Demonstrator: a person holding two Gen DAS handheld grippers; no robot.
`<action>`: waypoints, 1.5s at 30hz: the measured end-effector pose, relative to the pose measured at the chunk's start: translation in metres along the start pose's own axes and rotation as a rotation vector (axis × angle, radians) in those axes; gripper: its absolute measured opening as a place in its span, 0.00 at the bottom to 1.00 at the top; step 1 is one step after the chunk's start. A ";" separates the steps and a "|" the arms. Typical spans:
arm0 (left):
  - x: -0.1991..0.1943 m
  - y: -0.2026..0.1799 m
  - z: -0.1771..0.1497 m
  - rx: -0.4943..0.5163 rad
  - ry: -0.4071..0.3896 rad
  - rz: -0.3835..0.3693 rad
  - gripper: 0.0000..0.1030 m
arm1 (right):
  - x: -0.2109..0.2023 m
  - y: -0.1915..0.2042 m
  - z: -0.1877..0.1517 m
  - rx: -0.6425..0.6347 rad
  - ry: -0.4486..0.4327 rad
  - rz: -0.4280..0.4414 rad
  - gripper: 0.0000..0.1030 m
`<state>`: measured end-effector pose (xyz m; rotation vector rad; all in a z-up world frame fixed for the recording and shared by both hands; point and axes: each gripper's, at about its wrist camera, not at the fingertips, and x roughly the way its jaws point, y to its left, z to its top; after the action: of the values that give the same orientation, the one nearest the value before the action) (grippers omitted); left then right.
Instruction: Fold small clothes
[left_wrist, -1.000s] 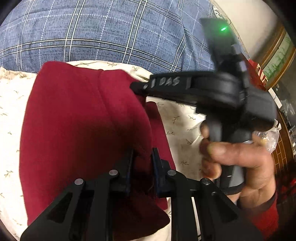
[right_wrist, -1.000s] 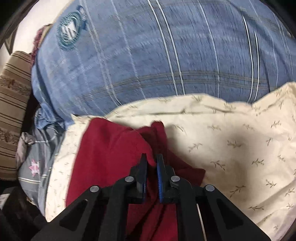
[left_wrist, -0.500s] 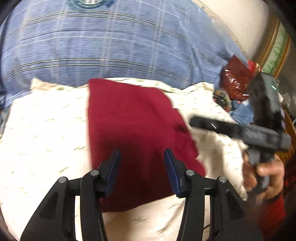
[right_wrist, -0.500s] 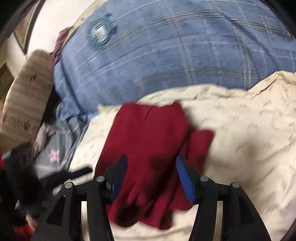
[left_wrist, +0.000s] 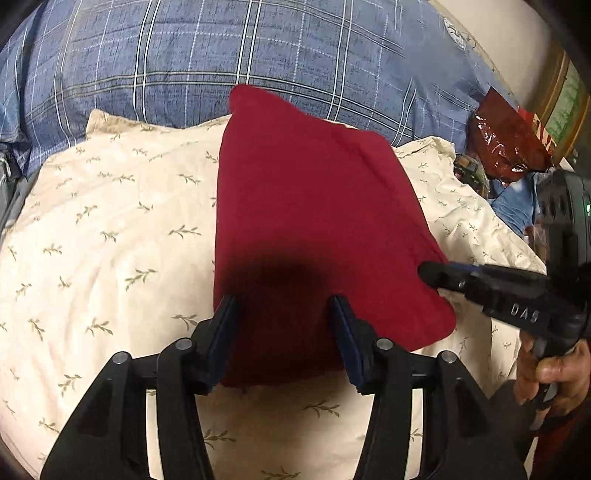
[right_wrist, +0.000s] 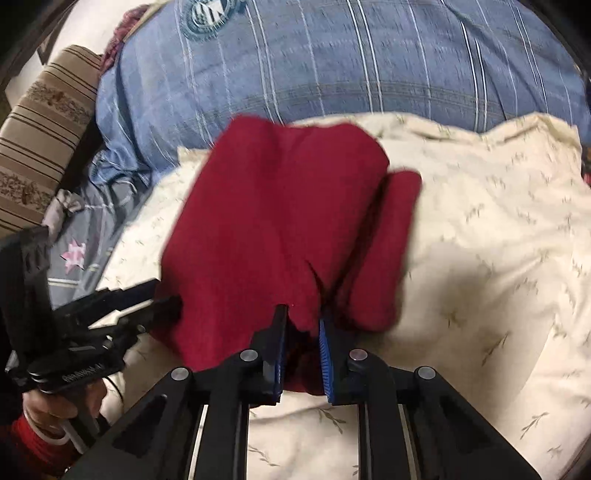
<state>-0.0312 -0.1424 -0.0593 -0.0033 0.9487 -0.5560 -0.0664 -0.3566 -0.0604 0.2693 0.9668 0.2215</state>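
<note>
1. The red cloth (left_wrist: 317, 229) lies folded on a cream pillow (left_wrist: 110, 229) printed with small sprigs. Beyond both sits a blue plaid cushion (left_wrist: 221, 62).
2. The left gripper (left_wrist: 284, 332) hangs over the cloth's near edge. Its jaws are spread and opening, one finger over the cloth's left border and the other over its middle. The cloth lies under the gap, and neither pad presses on it.
3. The right gripper (right_wrist: 303, 339) sits at the near edge of the cloth (right_wrist: 273, 229). Its jaws are narrow and closing, and a lip of red fabric stands between the blue pads.
4. Whether those pads already squeeze the fabric cannot be told; the right wrist view is blurred.
5. From the left gripper, the right gripper (left_wrist: 434, 274) shows to its right, with its tip at the cloth's right edge. A hand (left_wrist: 554, 373) grips its handle.
6. From the right gripper, the left gripper (right_wrist: 162, 299) shows to its left, just beside the cloth's left edge.
7. In the right wrist view a narrower red flap lies along the right of the main fold.
8. A striped cushion (right_wrist: 40, 133) sits far left of the right gripper.
</note>
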 end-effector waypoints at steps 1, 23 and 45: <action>-0.001 0.000 0.000 -0.003 -0.003 0.002 0.49 | -0.004 0.000 0.000 0.004 -0.004 0.007 0.14; 0.016 0.005 0.031 0.002 -0.039 0.052 0.68 | 0.054 -0.013 0.075 0.068 -0.119 -0.108 0.39; 0.005 0.013 0.029 -0.039 -0.042 0.015 0.73 | 0.000 -0.011 0.027 0.118 -0.167 -0.058 0.54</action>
<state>-0.0012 -0.1402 -0.0490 -0.0425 0.9177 -0.5213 -0.0430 -0.3706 -0.0495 0.3620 0.8220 0.0876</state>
